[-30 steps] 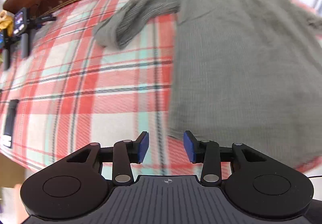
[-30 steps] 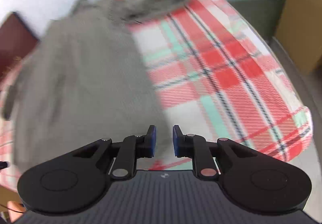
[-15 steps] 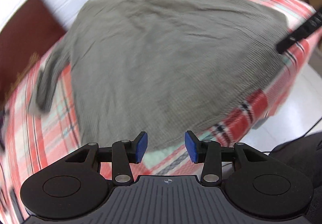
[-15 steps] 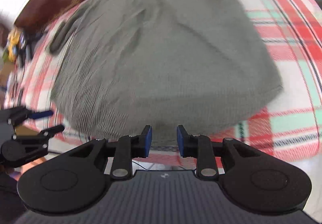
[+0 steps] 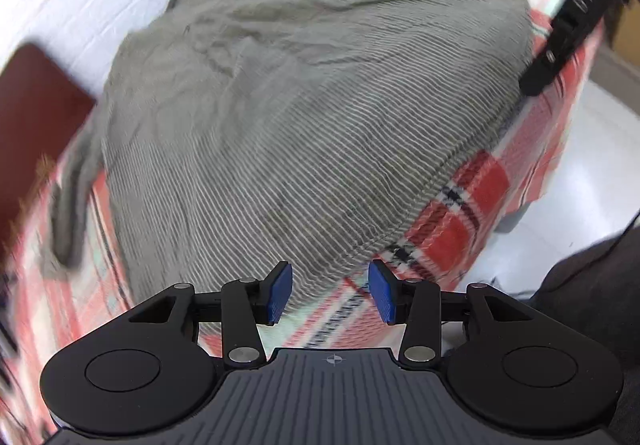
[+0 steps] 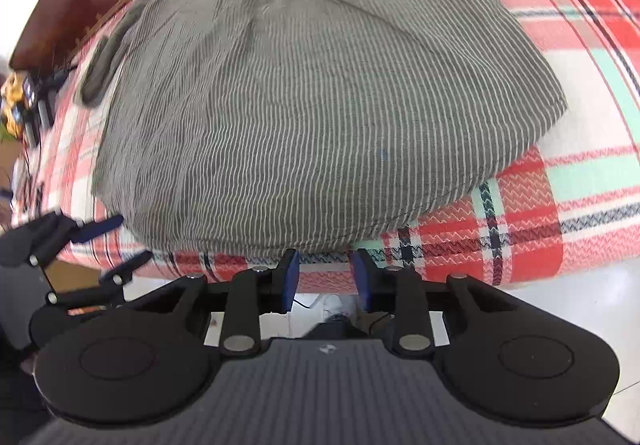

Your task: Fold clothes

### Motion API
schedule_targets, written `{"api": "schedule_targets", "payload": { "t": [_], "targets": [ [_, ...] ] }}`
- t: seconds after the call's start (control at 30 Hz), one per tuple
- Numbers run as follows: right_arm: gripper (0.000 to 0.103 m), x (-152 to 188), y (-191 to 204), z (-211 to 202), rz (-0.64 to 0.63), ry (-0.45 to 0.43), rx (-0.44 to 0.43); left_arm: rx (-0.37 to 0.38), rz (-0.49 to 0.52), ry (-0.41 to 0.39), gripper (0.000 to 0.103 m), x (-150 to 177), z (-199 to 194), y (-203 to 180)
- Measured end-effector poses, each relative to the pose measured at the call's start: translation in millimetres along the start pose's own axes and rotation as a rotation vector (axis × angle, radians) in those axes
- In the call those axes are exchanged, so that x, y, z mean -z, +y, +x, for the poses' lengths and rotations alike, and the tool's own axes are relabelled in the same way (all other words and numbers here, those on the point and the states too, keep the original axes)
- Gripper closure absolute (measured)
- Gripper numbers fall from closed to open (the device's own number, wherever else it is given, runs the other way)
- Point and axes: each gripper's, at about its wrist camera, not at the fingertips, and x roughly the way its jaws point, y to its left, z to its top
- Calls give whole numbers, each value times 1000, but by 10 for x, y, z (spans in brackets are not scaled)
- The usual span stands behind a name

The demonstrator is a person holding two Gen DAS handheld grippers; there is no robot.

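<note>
i have both grippers poised at the near edge of the bed: my left gripper is parted fairly wide over the hem with nothing between its pads, my right gripper narrower, its jaws opening, also empty. the grey striped shirt lies spread flat across the plaid cover, hem along the near edge, so i judge no fold is made yet. the far collar and sleeves are blurred and partly cut off

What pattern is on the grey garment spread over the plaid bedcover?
The garment has fine white horizontal pinstripes on grey-olive fabric, clearest in the right wrist view.
</note>
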Motion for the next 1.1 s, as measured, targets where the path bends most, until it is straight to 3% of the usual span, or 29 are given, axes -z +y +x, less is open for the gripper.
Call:
{"api": "schedule_targets", "payload": {
  "t": [0.2,0.43,0.7,0.8,0.87,0.9,0.93,0.97,1.03,1.1],
  "targets": [
    [59,18,-169,37,134,-10,-88,248,-536,78,45,111,53,599],
    [61,26,-404,123,376,-33,-219,383,-787,133,45,229,149,764],
    [68,104,-514,199,520,-27,-294,509,-1128,126,47,423,322,979],
    [75,85,-542,208,562,-34,-301,503,-1190,125,50,415,383,1052],
    [83,69,-547,214,573,-36,-299,490,-1179,130,69,407,381,1070],
    [92,60,-545,226,577,-36,-300,485,-1171,135,73,402,381,1072],
    [99,52,-542,234,579,-35,-301,480,-1164,139,91,400,382,1079],
    [99,47,-536,235,578,-37,-301,481,-1160,141,97,422,377,1111],
    [100,31,-518,227,567,-45,-295,473,-1151,138,103,405,378,1100],
    [101,18,-482,204,545,-48,-282,465,-1135,135,103,407,357,1105]
  ]
}}
